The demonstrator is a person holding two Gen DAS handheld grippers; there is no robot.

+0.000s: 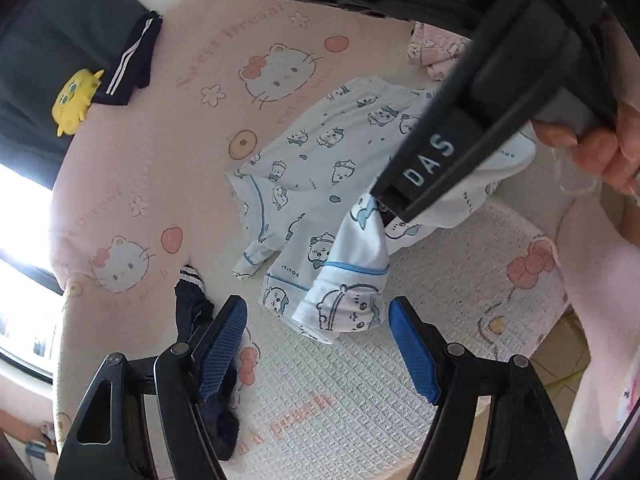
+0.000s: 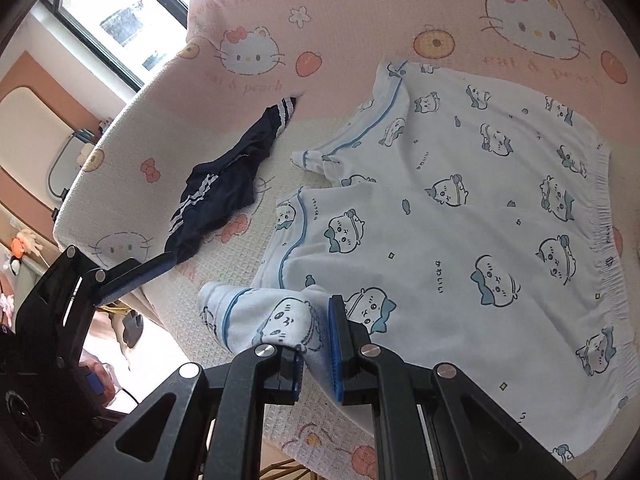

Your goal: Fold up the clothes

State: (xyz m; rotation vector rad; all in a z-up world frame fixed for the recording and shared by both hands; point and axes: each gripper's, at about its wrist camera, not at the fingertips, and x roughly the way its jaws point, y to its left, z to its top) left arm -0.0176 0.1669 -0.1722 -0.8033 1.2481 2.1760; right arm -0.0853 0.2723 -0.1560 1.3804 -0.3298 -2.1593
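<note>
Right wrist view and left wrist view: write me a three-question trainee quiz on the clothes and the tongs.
1. True or false: the right tongs are shut on a fold of the white printed shorts.
2. Which garment lies beside the white shorts on the pink blanket?
A. a red sweater
B. a navy garment with white stripes
C. a green towel
3. Fill in: the left tongs are ____ and hold nothing.

Key
1. True: the blue pads pinch a bunched leg hem.
2. B
3. open: the pads stand apart over the hem of the shorts, without touching it.
</note>
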